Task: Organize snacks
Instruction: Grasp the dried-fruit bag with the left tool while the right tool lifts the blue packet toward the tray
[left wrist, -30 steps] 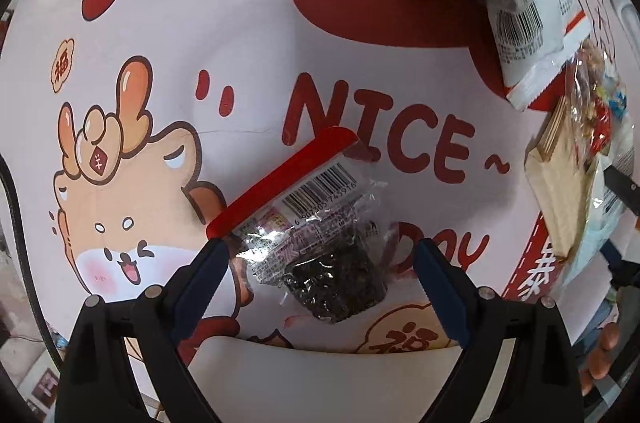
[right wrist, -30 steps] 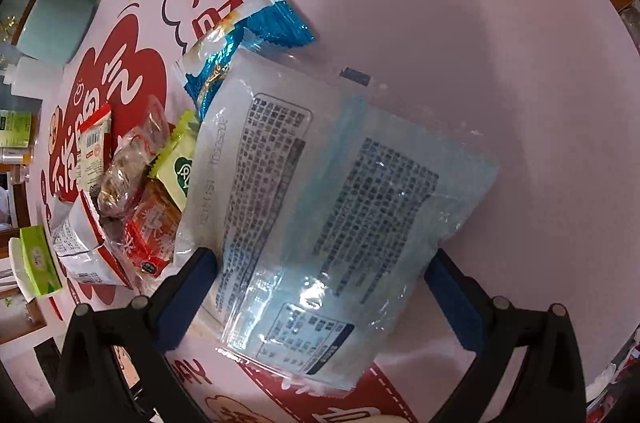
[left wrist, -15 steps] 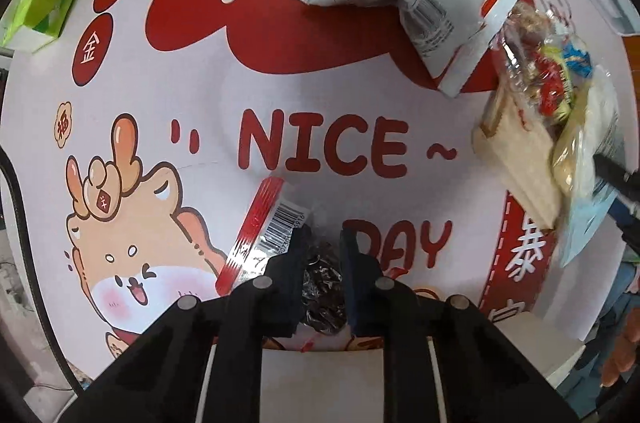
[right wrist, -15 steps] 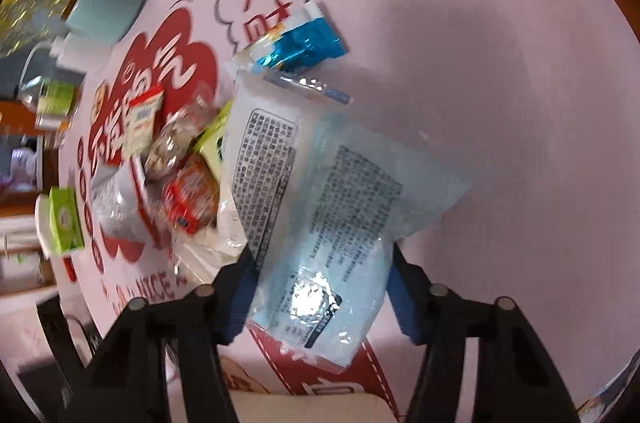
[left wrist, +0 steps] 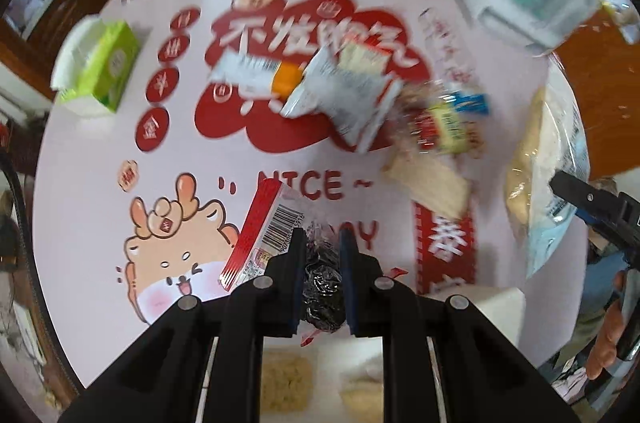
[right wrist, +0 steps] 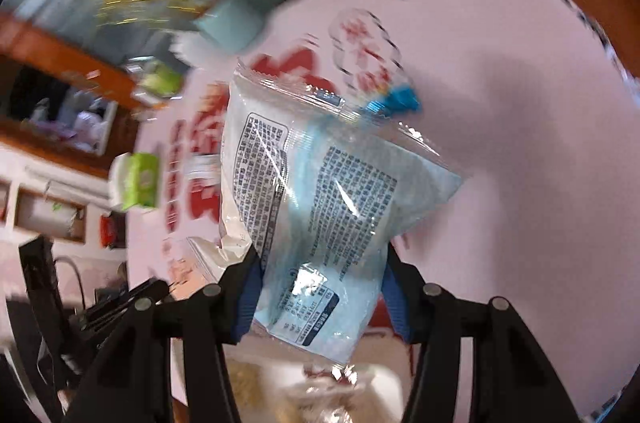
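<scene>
Dark snack packet [left wrist: 320, 279] in left claw [left wrist: 322, 255], red end [left wrist: 256, 227] seemingly up-left.

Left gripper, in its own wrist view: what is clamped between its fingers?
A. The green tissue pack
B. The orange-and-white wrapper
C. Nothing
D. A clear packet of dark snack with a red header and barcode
D: the left gripper is shut on the red-header snack packet, whose dark contents bulge between the blue pads, while the green tissue pack lies on the tablecloth.
</scene>
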Motion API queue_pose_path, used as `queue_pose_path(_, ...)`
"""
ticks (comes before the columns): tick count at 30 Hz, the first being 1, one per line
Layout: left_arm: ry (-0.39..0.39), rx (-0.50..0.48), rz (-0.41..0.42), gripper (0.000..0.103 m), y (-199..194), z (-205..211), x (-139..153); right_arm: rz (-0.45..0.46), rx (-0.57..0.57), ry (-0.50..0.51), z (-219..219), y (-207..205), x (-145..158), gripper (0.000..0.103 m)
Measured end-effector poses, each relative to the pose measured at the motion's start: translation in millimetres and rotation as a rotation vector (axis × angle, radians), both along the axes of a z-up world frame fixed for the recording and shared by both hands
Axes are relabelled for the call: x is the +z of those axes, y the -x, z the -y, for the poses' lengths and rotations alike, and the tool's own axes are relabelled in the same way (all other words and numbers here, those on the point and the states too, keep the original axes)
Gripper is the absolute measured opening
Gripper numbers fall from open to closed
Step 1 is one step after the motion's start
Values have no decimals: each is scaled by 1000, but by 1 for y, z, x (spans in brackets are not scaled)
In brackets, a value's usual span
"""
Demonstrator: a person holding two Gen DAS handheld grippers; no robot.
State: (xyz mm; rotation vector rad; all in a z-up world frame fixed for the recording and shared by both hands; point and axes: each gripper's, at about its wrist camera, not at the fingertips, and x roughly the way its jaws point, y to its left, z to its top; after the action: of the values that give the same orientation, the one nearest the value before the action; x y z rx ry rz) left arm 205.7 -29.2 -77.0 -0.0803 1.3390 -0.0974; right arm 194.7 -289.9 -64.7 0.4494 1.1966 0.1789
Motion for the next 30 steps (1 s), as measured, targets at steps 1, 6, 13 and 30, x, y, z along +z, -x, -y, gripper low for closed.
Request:
queue_pose_path(1, 6, -11, 22, 14, 6, -1, 11, 29, 24, 7, -9, 7, 13, 54)
queue_pose_path(6, 35, -67, 134, 15, 64, -5, 66, 153, 142, 20, -36, 60, 66, 55)
queue_pose_path(13, 54, -106, 254, 15, 139, -6, 103, 194, 212, 26, -52, 127, 80, 55)
queue_pose_path(30, -82, -112, 219, 15, 237, 8, 31, 99, 265, 90, -74, 209, 26, 57)
